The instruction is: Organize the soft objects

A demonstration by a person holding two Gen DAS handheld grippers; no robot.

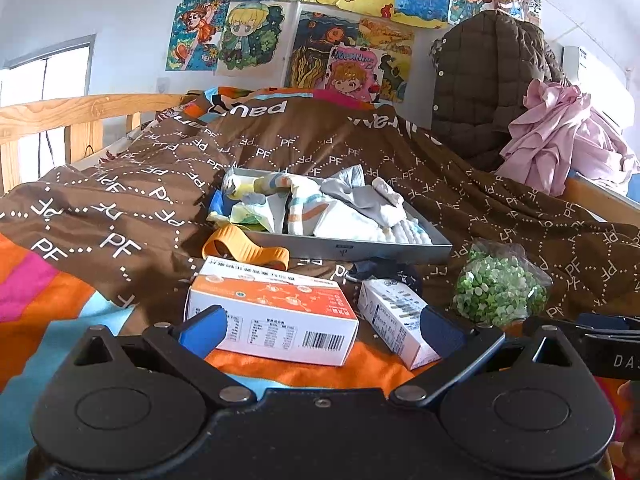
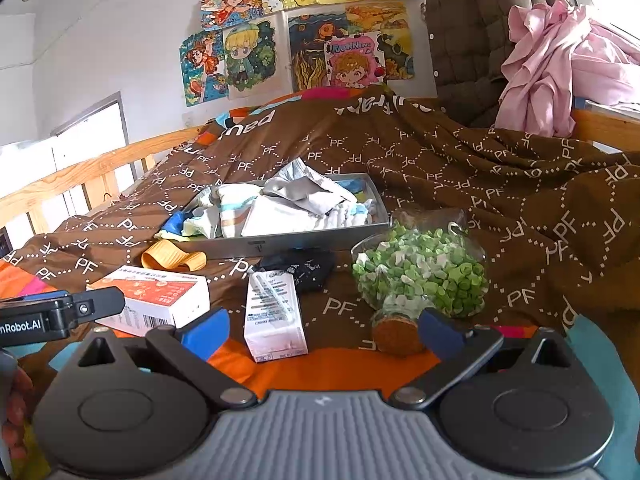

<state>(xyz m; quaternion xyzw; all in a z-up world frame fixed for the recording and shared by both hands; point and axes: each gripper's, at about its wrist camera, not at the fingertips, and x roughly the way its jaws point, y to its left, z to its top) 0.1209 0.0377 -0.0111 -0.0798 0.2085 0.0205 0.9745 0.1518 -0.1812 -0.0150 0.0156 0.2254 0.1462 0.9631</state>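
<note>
The brown blanket [image 1: 280, 148] is printed all over with "PF". On it, well ahead of both hand-held grippers, a grey tray [image 1: 340, 246] holds the jumbled socks [image 1: 320, 204]. The left hand-held gripper [image 1: 320, 326] and right hand-held gripper [image 2: 324, 330] are spread wide, empty. "nRobot.AI" is readable on the left one.

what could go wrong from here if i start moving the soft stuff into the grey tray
1. The glass jar of green pieces lies on its side near the open right gripper; a sweep could roll it.
2. The grey tray is already heaped with socks, so added items may spill over its rim.
3. The dark sock lies partly behind the small white carton; reaching in may knock the carton over.
</note>
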